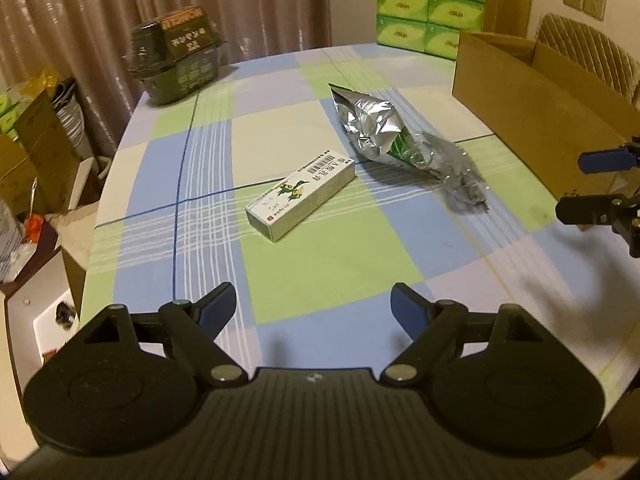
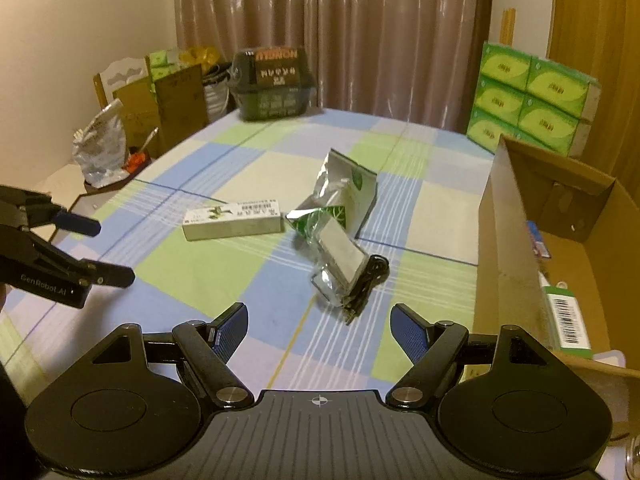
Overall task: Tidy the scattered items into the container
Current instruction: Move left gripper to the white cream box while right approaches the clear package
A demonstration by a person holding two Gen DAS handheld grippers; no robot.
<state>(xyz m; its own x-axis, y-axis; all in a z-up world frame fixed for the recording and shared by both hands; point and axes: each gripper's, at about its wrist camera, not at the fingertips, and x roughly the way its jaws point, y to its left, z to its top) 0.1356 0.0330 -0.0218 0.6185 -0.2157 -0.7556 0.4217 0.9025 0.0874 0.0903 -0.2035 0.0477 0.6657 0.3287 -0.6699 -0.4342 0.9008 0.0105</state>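
Observation:
A white and green medicine box (image 1: 301,197) (image 2: 233,219) lies flat mid-table. Beside it rests a crumpled silver foil pouch (image 1: 370,126) (image 2: 347,186), overlapping a clear plastic bag (image 1: 456,170) (image 2: 340,264) that holds a flat grey pack and a black cable. The open cardboard box (image 1: 532,116) (image 2: 504,232) stands at the right and holds a few packaged items. My left gripper (image 1: 312,306) (image 2: 116,250) hovers open short of the medicine box, nothing between its fingers. My right gripper (image 2: 319,330) (image 1: 570,186) is open and empty, just short of the plastic bag.
The round table wears a blue, green and white checked cloth (image 1: 328,272). A dark green plastic basket (image 1: 178,62) (image 2: 276,84) sits at the far edge. Stacked green tissue packs (image 1: 430,4) (image 2: 528,100) stand behind the cardboard box. Cartons and bags crowd the floor at left.

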